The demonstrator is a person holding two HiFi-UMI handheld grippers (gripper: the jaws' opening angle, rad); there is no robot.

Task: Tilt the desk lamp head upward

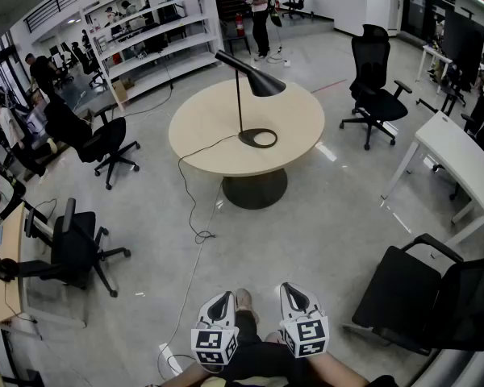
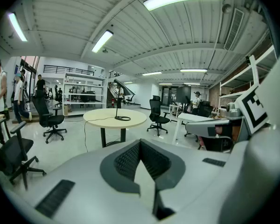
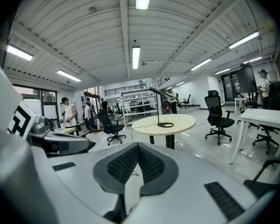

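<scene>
Your left gripper (image 1: 223, 298) and right gripper (image 1: 290, 290) sit low by your body, both with jaws together and nothing in them. The lamp (image 1: 263, 84) stands on the round table (image 1: 294, 111), well apart from you, with its head angled down.

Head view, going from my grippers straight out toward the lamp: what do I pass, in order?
Left gripper and right gripper side by side → floor cable → round table → desk lamp → white shelving.

Counter (image 1: 218, 127): round, pale wood, dark pedestal base.
Office chairs: a black one (image 1: 373, 75) right of the counter, another (image 1: 101, 143) left.
Shelving (image 1: 157, 22): white, far wall.
Desk (image 1: 460, 156): white, right edge.
</scene>
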